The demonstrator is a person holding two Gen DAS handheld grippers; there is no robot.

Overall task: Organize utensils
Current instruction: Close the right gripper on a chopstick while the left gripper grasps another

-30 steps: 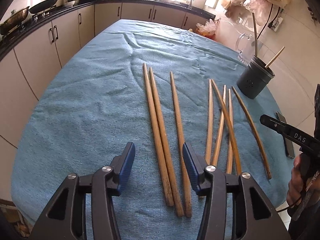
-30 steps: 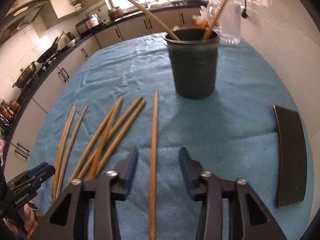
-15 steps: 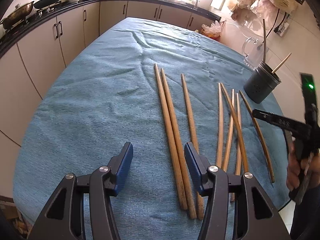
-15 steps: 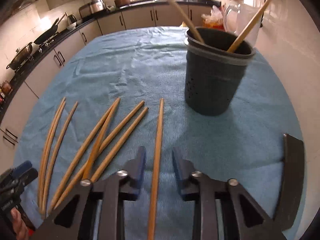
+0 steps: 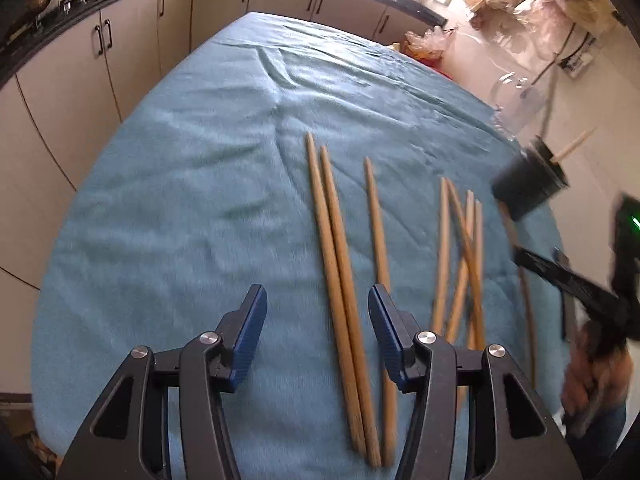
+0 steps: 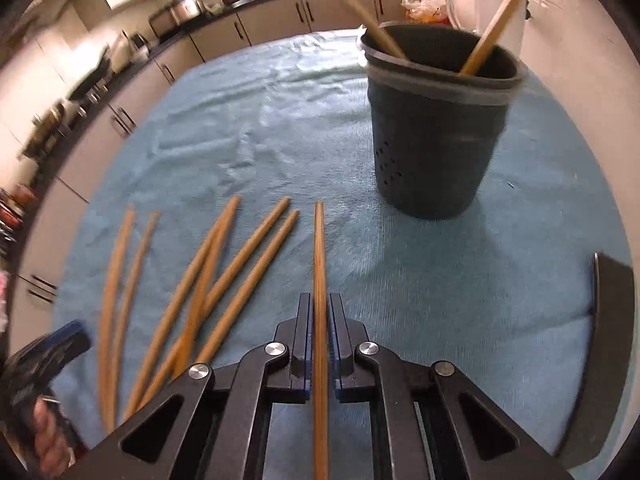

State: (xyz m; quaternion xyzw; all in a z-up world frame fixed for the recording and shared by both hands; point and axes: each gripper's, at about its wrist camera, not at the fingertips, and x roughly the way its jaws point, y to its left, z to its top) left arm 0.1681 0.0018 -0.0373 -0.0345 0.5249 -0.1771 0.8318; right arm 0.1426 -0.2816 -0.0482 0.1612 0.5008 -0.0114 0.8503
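One chopstick lay pinched lengthwise between the right gripper jaws, pointing toward the holder just ahead, while the left gripper stood spread.

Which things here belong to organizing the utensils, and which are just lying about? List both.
Belong to the job:
- long wooden chopstick clamped in the right gripper
- loose wooden chopsticks on the blue cloth
- dark round perforated holder, two sticks already inside
- left gripper, open

Lying about:
- flat dark slab
- clear glass jug
- plastic bags
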